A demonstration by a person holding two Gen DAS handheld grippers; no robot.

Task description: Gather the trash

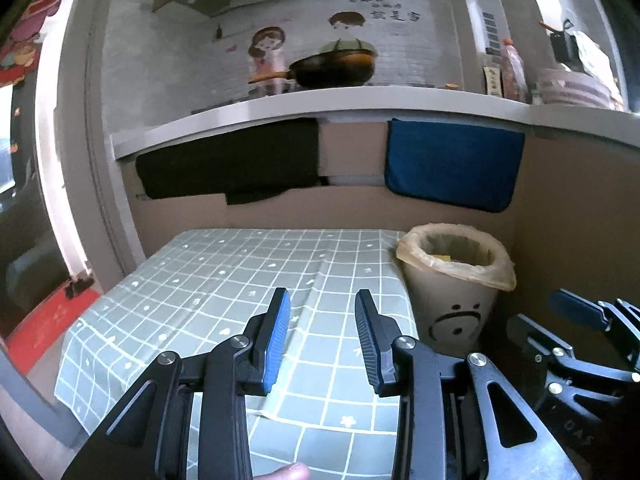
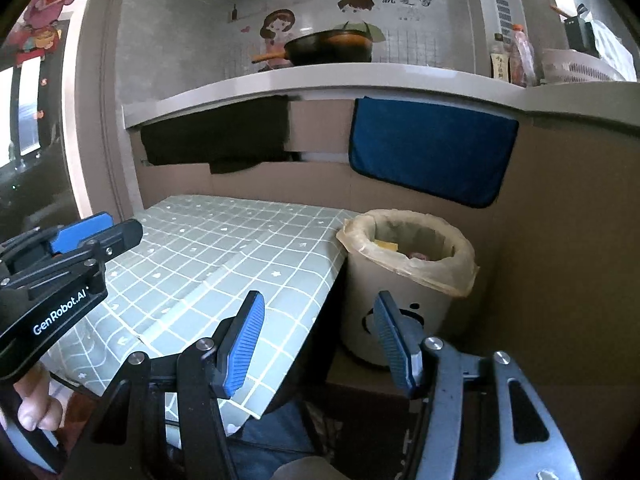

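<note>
Fingers on your left gripper (image 1: 322, 340) are spread wide with nothing between them, hovering over the near part of the checked tablecloth (image 1: 224, 276). Your right gripper (image 2: 320, 344) is spread just as wide, also holding nothing; its left finger (image 2: 244, 344) sits over the table's right edge and its right finger (image 2: 394, 344) is in front of the trash bin (image 2: 400, 280). Bin stands just beside the table's right side, on a brown surface lower than the tabletop, lined with a translucent bag (image 2: 464, 272) folded over the rim, face drawn on the front. Inside you can see a yellow scrap (image 2: 386, 245) and something pinkish next to it; can't tell what either is. From the left wrist view, the right gripper is off to the right, beyond the bin. Behind the table, a black cloth (image 1: 228, 164) and a blue cloth (image 1: 454, 164) hang from the counter edge (image 1: 320, 104), and a dark pan (image 1: 332, 66) sits on top.
</note>
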